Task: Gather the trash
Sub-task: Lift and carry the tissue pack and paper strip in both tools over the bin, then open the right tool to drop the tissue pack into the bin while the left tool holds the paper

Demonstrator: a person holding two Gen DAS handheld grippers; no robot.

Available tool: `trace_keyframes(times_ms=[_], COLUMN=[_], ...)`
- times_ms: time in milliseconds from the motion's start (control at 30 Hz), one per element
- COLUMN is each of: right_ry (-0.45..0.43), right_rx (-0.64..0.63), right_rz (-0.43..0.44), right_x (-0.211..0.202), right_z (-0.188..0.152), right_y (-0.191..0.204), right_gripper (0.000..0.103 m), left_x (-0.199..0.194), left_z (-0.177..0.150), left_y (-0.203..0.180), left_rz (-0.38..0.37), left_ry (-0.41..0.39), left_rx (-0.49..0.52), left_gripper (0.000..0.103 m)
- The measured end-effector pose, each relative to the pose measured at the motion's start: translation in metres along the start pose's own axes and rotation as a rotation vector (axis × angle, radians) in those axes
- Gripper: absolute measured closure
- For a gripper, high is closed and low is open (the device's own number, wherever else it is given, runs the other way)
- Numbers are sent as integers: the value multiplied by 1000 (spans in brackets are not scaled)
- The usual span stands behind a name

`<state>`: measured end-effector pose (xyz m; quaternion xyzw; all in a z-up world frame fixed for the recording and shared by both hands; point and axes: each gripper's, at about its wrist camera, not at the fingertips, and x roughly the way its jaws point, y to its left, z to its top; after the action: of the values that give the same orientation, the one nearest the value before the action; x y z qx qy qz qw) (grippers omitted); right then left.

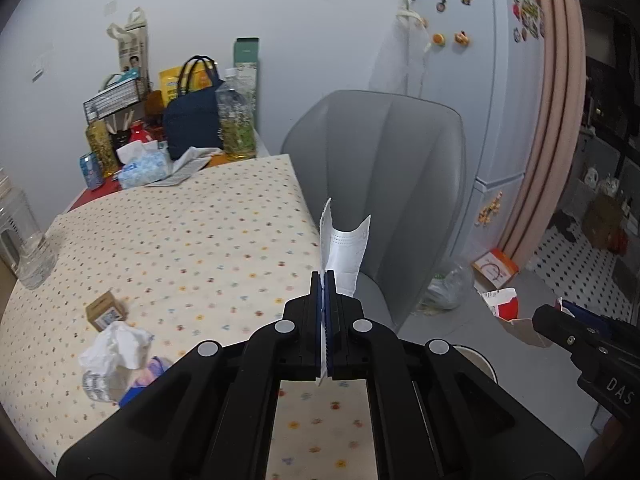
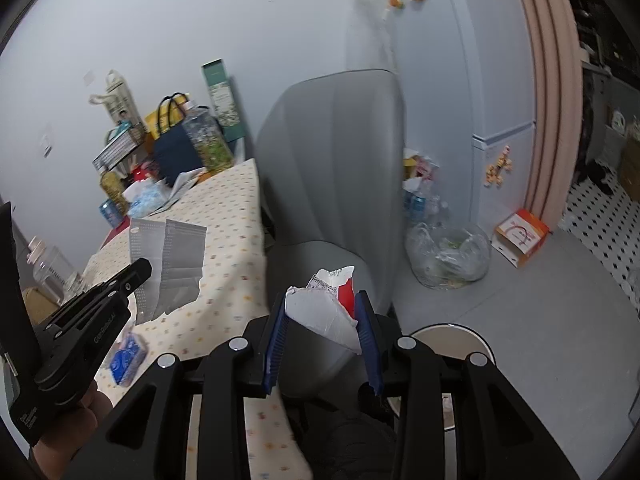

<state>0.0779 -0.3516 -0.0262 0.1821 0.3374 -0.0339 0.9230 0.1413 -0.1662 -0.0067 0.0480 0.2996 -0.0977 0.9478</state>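
My left gripper [image 1: 325,276] is shut on a white face mask [image 1: 344,252] and holds it up above the table's right edge; the mask also shows in the right wrist view [image 2: 168,264], hanging from that gripper [image 2: 142,270]. My right gripper [image 2: 322,308] is shut on a torn red and white carton [image 2: 328,308], held above the grey chair seat; it shows at the right in the left wrist view [image 1: 560,312], with the carton [image 1: 506,306] in front of it. Crumpled tissue [image 1: 116,344], a small brown box [image 1: 105,311] and a blue wrapper [image 2: 128,356] lie on the dotted tablecloth [image 1: 200,240].
A grey chair [image 1: 384,168] stands beside the table. A white round bin [image 2: 448,336] sits on the floor under my right gripper. A clear bag of rubbish [image 2: 448,256] and an orange box [image 2: 520,236] lie by the fridge [image 1: 480,80]. Bags, bottles and a tissue pack [image 1: 144,166] crowd the table's far end.
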Motion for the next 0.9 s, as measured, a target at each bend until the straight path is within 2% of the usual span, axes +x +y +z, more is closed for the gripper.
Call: trace_keyframes(times_ms=[433,900], right_ry=[38,94], right_rx=[117,182], right_rz=[-70,-125], right_x=[27,65], right_z=[-5,-12], right_y=[-74,-122], right_gripper=[69,68], left_x=[49,98], left_z=[-9,-20], left_y=[-70,-124], left_rz=[-69,-132], left_ry=[86,170], left_rx=[110,186], left_gripper=[101,101])
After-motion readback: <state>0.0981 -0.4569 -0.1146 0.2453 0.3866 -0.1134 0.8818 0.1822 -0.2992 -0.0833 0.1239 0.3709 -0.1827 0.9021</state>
